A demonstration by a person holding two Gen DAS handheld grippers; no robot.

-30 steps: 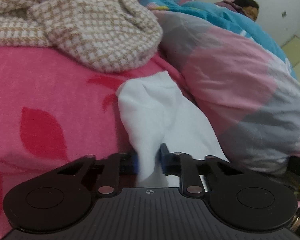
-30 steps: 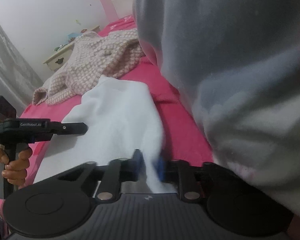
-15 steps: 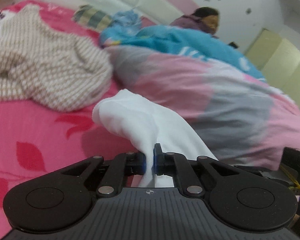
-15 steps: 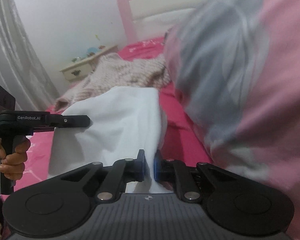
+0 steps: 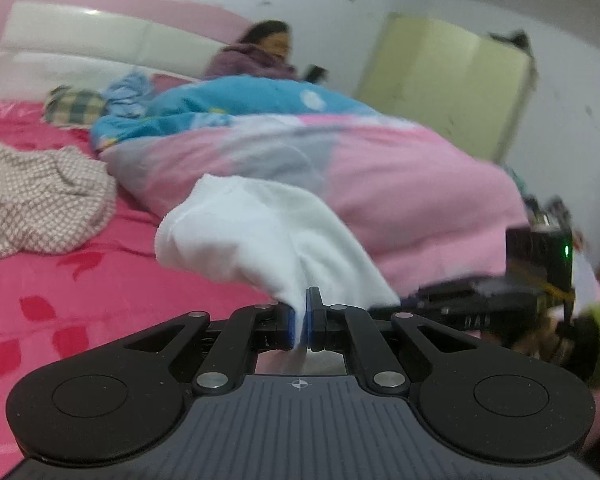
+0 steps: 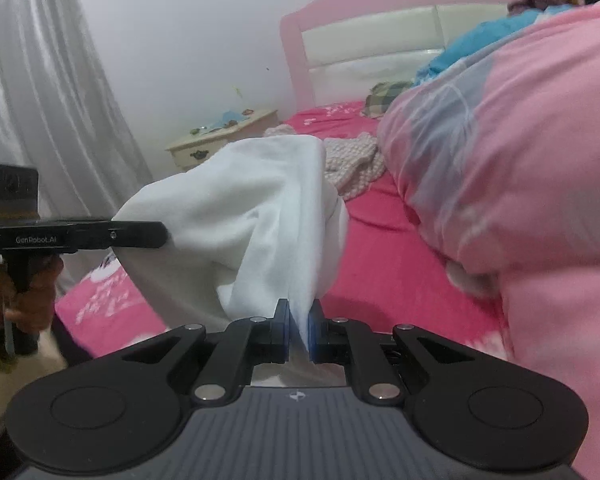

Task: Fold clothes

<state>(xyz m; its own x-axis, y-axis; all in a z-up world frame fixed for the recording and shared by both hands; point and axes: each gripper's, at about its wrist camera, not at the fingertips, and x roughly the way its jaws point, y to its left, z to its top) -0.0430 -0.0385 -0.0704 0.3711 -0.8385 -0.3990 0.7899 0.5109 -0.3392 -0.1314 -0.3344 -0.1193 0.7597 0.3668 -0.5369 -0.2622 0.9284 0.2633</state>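
A bed [image 5: 100, 296] with a pink sheet was seen under a pink-and-grey quilt [image 5: 400, 200] (a bedside cabinet [image 6: 220, 140] stood by the curtain). A white garment [image 6: 252, 216] was held above the bed, clamped between the fingers of the left gripper [image 5: 299, 320] and the right gripper [image 6: 299, 328], both tilted slightly downward.

I note a pink-and-grey quilt [image 5: 400, 184] heaped on the pink bedsheet [image 5: 100, 288], a person [image 5: 268, 56] by the headboard [image 6: 364, 44], a nightstand [image 6: 224, 136] beside.

White garment [image 5: 260, 236]; pink sheet [image 5: 100, 300] (seemingly red leaf-printed).
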